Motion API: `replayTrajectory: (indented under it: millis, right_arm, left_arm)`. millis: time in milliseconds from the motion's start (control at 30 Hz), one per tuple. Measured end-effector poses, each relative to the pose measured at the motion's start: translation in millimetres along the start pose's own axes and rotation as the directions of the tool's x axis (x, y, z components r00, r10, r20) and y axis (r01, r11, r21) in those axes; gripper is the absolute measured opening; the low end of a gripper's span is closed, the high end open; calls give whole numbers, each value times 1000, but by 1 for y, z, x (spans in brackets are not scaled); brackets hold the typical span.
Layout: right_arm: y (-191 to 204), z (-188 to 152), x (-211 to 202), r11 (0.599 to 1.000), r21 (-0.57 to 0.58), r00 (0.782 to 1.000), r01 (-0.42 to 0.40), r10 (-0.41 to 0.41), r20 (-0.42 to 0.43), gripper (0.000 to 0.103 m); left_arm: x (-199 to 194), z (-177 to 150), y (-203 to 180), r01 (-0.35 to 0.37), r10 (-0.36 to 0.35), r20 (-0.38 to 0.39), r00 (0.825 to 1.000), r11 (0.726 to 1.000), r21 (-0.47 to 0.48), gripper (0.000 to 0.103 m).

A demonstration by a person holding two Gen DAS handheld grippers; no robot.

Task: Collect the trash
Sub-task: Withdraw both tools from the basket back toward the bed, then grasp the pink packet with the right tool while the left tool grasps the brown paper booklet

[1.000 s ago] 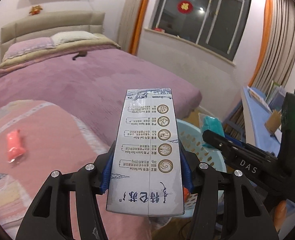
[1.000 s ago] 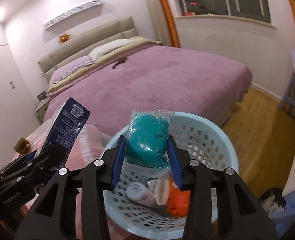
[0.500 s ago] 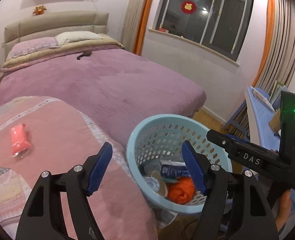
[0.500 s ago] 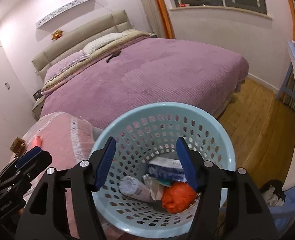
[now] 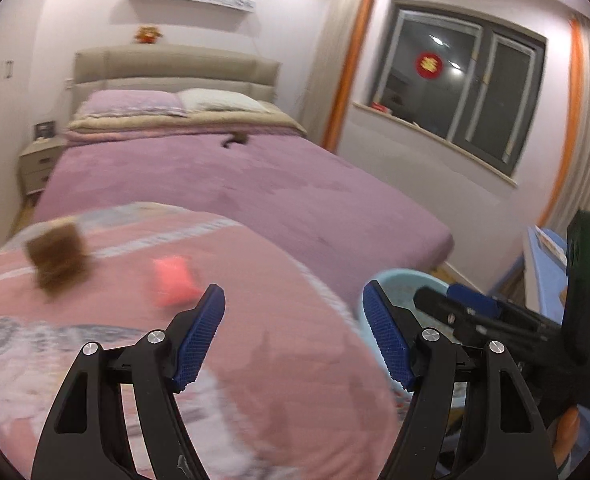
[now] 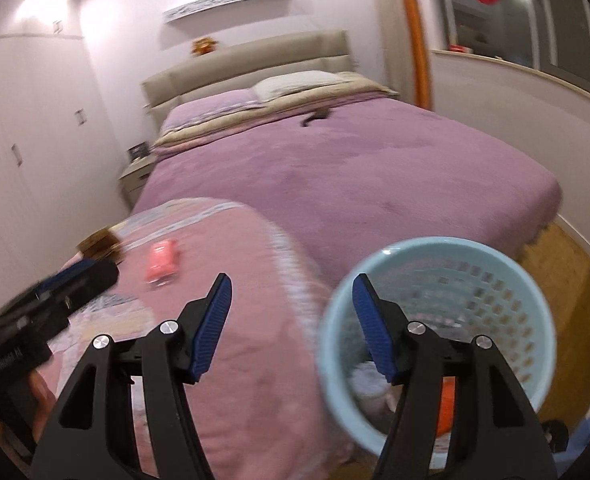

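Observation:
My left gripper (image 5: 295, 308) is open and empty above the pink quilt (image 5: 255, 360). A pink packet (image 5: 174, 283) lies on the quilt just beyond its left finger, and a brown packet (image 5: 57, 262) lies farther left; both are blurred. My right gripper (image 6: 291, 294) is also open and empty, between the quilt (image 6: 235, 340) and the light blue basket (image 6: 495, 264). The basket holds trash, with an orange piece (image 6: 445, 404) showing at its bottom. From the right wrist, the pink packet (image 6: 161, 265) and brown packet (image 6: 101, 245) lie ahead to the left. The basket's rim (image 5: 399, 280) shows at the right in the left wrist view.
A wide bed with a purple cover (image 5: 255, 188) lies ahead, with a small dark object (image 5: 235, 140) near the pillows. A nightstand (image 5: 39, 164) stands left of it. Wooden floor (image 6: 567, 272) lies right of the basket. A blue table (image 5: 543, 264) stands at the right.
The left gripper let go of a white carton and the right a teal packet; both landed in the basket. Both grippers then swung left toward the pink quilt.

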State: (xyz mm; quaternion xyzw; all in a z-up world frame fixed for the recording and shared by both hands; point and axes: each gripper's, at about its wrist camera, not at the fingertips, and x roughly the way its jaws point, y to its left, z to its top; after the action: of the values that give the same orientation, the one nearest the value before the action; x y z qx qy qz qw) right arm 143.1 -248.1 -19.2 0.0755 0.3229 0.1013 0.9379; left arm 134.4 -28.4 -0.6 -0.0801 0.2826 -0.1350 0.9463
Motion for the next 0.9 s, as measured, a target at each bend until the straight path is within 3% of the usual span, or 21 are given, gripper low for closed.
replayTrajectory:
  millis: [200, 467, 600, 700, 900]
  right_arm:
    - [53, 4, 29, 994, -69, 995, -89, 86, -45, 59]
    - [118, 17, 82, 974, -150, 982, -168, 151, -117, 59]
    - [135, 23, 111, 970, -171, 979, -172, 149, -140, 59]
    - [146, 22, 132, 958, -198, 976, -210, 193, -99, 59]
    - [155, 17, 164, 958, -213, 976, -191, 163, -144, 59]
  left_arm:
    - [-26, 9, 63, -128, 129, 20, 991, 991, -46, 70]
    - [-34, 24, 159, -310, 312, 3, 950, 946, -91, 70]
    - [-11, 33, 193, -351, 348, -49, 936, 934, -65, 70]
    - [9, 36, 211, -353, 349, -82, 934, 935, -42, 70]
    - [49, 41, 231, -347, 349, -138, 927, 937, 37, 70]
